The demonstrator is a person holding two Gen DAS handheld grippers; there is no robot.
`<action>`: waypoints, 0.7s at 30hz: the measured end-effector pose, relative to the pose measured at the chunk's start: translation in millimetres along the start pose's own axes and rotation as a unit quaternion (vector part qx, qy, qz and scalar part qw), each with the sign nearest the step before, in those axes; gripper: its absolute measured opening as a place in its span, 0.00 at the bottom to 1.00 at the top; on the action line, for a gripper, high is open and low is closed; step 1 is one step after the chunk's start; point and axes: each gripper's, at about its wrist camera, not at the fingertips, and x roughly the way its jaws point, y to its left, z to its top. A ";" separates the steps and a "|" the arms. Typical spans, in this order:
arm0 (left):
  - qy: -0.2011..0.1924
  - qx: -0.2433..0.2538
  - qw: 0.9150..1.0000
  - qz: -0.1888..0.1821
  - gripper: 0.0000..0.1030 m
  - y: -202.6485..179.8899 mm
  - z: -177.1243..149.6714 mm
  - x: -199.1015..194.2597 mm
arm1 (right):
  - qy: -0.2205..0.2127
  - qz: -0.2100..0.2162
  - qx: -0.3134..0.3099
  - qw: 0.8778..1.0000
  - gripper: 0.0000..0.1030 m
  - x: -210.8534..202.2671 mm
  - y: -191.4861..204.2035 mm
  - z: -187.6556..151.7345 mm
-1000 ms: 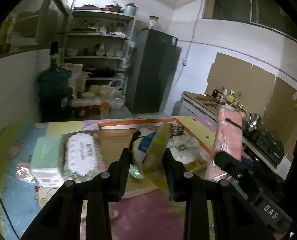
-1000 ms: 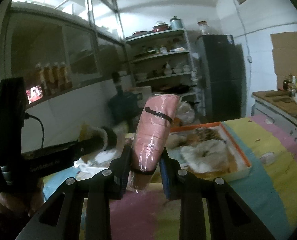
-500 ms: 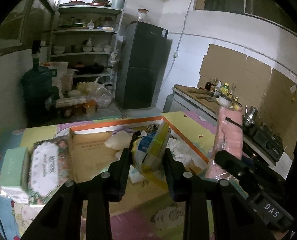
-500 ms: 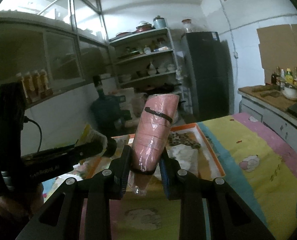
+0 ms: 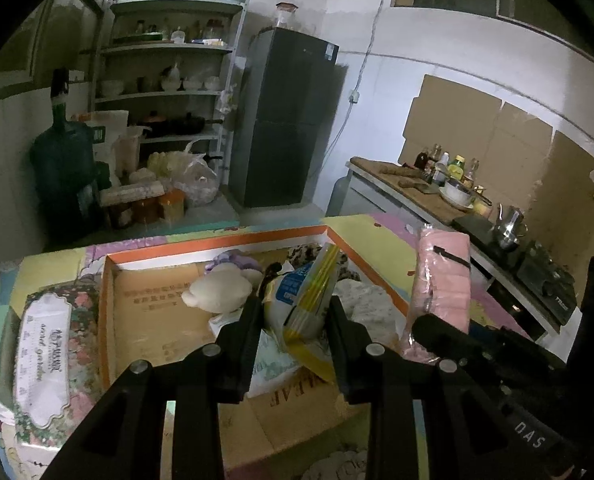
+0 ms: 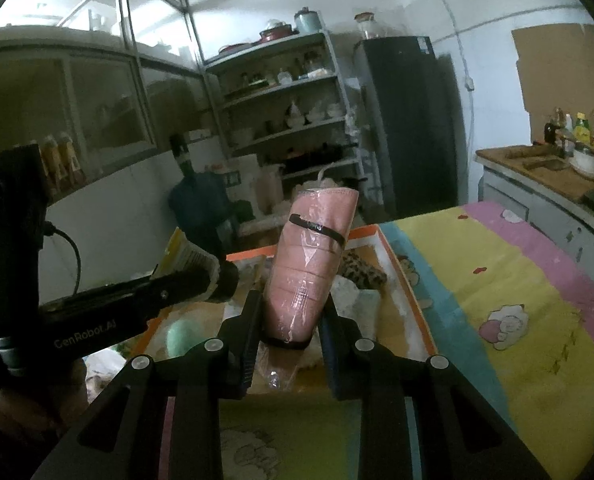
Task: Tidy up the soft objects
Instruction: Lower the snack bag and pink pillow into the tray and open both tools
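Observation:
My left gripper [image 5: 295,306] is shut on a yellow and blue soft packet [image 5: 307,300] and holds it above the orange-rimmed cardboard box [image 5: 109,312]. My right gripper [image 6: 293,304] is shut on a pink pack of folded cloths [image 6: 309,268] bound with a black band, upright over the box's near edge [image 6: 411,292]. The pink pack also shows at the right of the left wrist view [image 5: 443,280]. Inside the box lie a cream plush [image 5: 219,292], a leopard-print item [image 6: 363,270] and white soft items [image 5: 371,308].
A floral tissue pack [image 5: 43,356] lies left of the box on the colourful mat [image 6: 517,300]. A counter with bottles and a kettle [image 5: 509,224] stands to the right. Shelves, a dark fridge [image 5: 289,120] and a water jug [image 5: 63,168] stand behind.
Both grippers have moved forward over the box, each still holding its item. The view has shifted right, so the tissue pack now sits further left.

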 end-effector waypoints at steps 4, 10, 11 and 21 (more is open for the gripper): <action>0.007 -0.001 1.000 0.002 0.32 2.6 -1.6 10.8 | 0.019 0.002 -0.003 1.000 0.27 15.2 -2.8 -1.5; 0.020 -0.005 1.000 0.006 0.32 6.4 -5.7 22.5 | 0.059 0.007 -0.002 0.998 0.27 42.3 -5.0 -4.8; 0.023 -0.006 1.000 0.007 0.31 7.6 -6.8 24.5 | 0.066 0.006 -0.002 0.998 0.27 47.3 -4.8 -5.4; 0.059 -0.023 0.998 0.013 0.31 18.9 -17.1 45.8 | 0.111 0.012 -0.010 0.994 0.27 79.1 -3.6 -11.6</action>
